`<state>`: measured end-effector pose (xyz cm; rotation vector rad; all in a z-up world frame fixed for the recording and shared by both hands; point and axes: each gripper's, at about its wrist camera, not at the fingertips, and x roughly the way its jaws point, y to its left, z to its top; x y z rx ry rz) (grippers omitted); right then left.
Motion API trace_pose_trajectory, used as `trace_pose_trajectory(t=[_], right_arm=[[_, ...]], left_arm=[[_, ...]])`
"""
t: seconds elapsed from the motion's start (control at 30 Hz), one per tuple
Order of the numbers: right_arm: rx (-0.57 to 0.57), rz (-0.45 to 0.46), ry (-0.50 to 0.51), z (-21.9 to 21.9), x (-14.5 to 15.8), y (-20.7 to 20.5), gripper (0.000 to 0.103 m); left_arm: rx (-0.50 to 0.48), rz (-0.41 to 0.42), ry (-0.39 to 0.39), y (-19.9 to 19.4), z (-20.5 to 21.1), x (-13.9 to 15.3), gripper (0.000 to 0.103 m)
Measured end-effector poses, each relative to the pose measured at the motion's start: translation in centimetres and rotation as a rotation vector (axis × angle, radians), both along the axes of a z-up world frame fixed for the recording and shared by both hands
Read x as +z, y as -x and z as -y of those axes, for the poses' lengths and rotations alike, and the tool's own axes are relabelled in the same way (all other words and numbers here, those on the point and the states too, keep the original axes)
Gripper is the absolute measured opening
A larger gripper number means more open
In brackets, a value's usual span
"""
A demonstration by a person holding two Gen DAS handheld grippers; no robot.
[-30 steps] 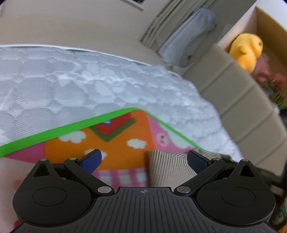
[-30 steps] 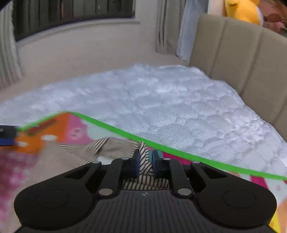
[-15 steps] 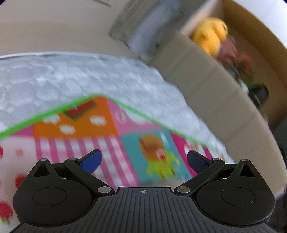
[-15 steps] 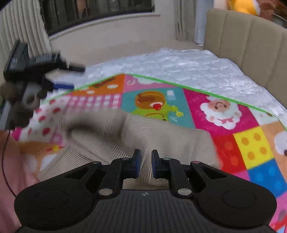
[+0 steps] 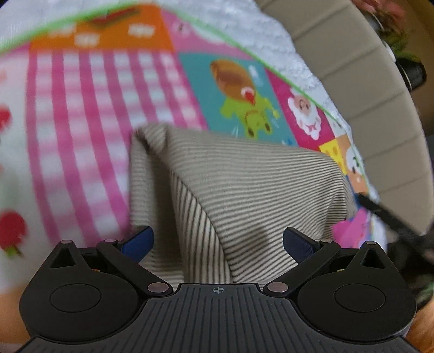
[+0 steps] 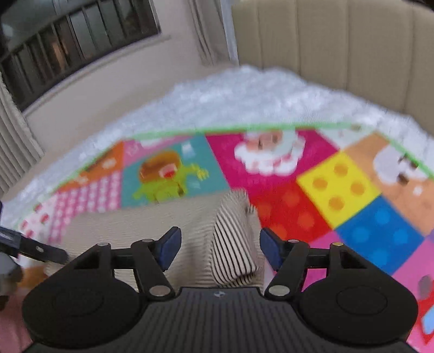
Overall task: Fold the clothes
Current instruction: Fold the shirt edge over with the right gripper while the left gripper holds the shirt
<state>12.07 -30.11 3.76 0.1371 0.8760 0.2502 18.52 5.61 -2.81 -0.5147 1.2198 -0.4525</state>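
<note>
In the left wrist view, the left hand-held gripper (image 5: 215,241) stands with its blue-padded fingers (image 5: 138,240) spread wide and nothing between them, poised just above a beige garment with fine dark stripes (image 5: 244,184). The garment lies bunched and partly folded on a bright patchwork play mat with cartoon panels and a green edge (image 5: 89,114), one flap turned over so that a wider-striped underside shows near the gripper (the weave there runs at a different angle). The mat is spread over a white quilted mattress (image 5: 252,21), and a beige padded headboard with vertical channels (image 5: 360,89) curves along the right side. A dark blurred bar, seemingly part of the other tool, crosses the right edge. In the right wrist view, the right hand-held gripper (image 6: 218,247) is likewise spread open and holds nothing; its blue pads (image 6: 169,248) flank a rolled fold of the striped garment (image 6: 233,239), without touching it. The cloth lies on the mat (image 6: 339,179) over the pink-checked and red panels, near the teal panel. Beyond are the mattress (image 6: 244,95), the headboard (image 6: 325,40), a pale wall and a dark barred window (image 6: 81,40); the view is blurred.
</note>
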Motion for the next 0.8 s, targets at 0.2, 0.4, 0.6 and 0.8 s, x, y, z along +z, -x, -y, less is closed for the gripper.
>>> trace_pose_trajectory(t=[0.2,0.4,0.6,0.8], right_arm=[[0.068,0.009,0.011,-2.4,-3.6,-1.9,0.036],[0.057,0.08,-0.053,-3.4,-1.3,-6.2,0.026],[0.073,0.095,-0.13,-3.3,0.6,-6.1,0.026],[0.088,0.071,-0.134,-2.6,0.3,-1.5,0.027]], left_arm=[[-0.014,-0.041,0.079,-2.0,0.7,-1.8,0.055],[0.058,0.098,0.079,-7.6,-0.6,0.3,0.027],[0.072,0.156,0.092,-9.0,-2.9,3.1,0.027],[-0.031,0.069,0.064,-3.6,-2.0,1.8,0.027]])
